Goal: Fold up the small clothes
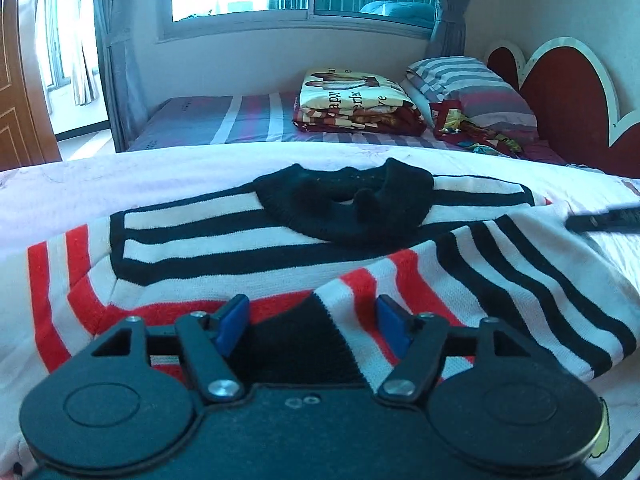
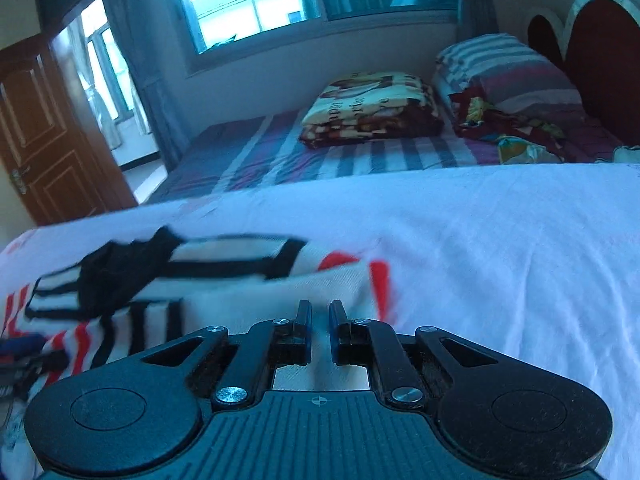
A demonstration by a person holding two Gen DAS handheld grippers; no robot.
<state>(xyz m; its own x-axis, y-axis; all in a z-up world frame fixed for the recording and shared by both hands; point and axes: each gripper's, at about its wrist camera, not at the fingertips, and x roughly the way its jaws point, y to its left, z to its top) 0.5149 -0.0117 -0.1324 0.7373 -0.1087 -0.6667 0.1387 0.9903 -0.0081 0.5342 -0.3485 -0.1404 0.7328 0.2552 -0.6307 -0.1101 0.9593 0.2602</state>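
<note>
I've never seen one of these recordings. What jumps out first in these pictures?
A striped sweater in black, white and red lies spread on the white bed sheet, its black collar toward the window. The left claw sits low over its near edge with blue pads apart around a fold. Behind, a folded blanket and striped pillow rest by a red heart-shaped headboard.

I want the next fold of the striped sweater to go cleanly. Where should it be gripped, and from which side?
Probably the black cuff of the sleeve folded across the striped sweater. It lies nearest, right between the open left claw, and its thick ribbed edge gives a firm bite. Come from the near side, low along the white sheet. The right claw looks nearly shut at the sweater's edge.
</note>
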